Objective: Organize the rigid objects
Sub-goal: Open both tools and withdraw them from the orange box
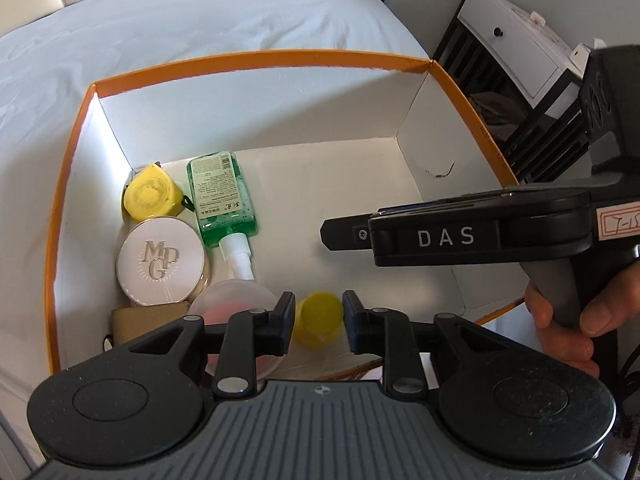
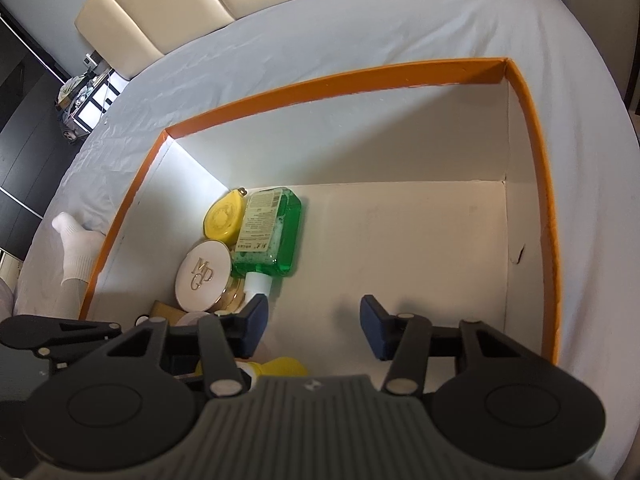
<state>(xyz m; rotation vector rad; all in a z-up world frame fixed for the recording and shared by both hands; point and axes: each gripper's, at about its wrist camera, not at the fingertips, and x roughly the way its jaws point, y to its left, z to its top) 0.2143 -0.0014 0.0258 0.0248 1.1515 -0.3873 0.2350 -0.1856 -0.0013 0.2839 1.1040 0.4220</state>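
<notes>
2 grippers over 1 orange-rimmed box (image 1: 68, 184) on the bed (image 1: 200, 20). Contents lie along the left wall: yellow tape measure (image 1: 150, 196) in the far corner, green pump bottle (image 1: 222, 200) on its side just beside it, white MPG compact (image 1: 162, 266) nearer, then a clear round container (image 1: 236, 300) and a brown block (image 1: 148, 322), both partly hidden by the tool.

Left gripper (image 1: 319, 326): fingers moderately apart, framing a small yellow bottle (image 1: 320, 324) on the box floor. Pads look apart from it on both sides; contact cannot be confirmed. Judged: just set down or about to be picked.

Right gripper (image 2: 314, 330): fingers wide, nothing between them, over bare floor in the middle of the box. The yellow bottle shows just under its left finger.

Risks from here:
- The yellow bottle may tip or roll if a pad clips it while the left tool lifts away.
- The left finger sits close to the clear container; a sideways drift would shove it into the compact.
- The 2 tools are close together; crossing paths could knock them.
- The pump nozzle (image 1: 240, 256) points toward the clear container; a nudge could press it.
</notes>
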